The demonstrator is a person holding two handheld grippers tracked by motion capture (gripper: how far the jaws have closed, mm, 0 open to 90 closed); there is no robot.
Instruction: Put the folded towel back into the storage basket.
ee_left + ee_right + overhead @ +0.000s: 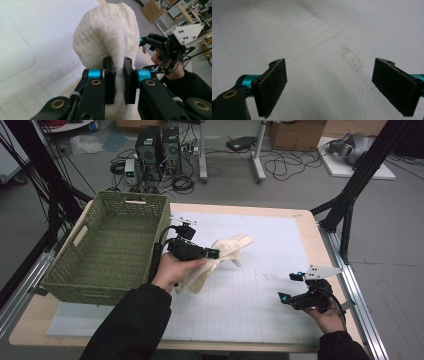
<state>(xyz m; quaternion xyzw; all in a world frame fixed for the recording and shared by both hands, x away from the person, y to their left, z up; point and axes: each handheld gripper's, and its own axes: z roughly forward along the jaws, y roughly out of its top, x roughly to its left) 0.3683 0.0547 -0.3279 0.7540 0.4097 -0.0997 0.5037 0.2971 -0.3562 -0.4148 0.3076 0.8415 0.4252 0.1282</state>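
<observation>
My left gripper [119, 82] has its two black jaws drawn nearly together on a fold of a cream knitted cloth [107, 35], and the pads press into it from both sides; ahead of my fingertips the cloth bulges out in a ribbed, rounded mass, and below them a strip of it runs down between the jaw arms and out of the bottom of the left gripper view. From the high view the left gripper [212, 253] holds the cloth [227, 247] above the white gridded mat [260, 295], with part of the fabric hanging down beside my left hand [172, 270]; whether its lowest end touches the mat I cannot tell, since my hand covers it. Just to the left of those fingers stands the green woven basket [112, 245]. My right gripper [329, 87] has its jaws spread wide with nothing between them, the pads hovering over the bare mat [312, 37], where a few dark smudges lie ahead of the fingertips. In the high view the right gripper [287, 290] sits well apart from the cloth, near the right edge of the wooden table [310, 225]. I can read no brand, label or writing anywhere; the cloth's full shape is hard to make out because it is bunched.
</observation>
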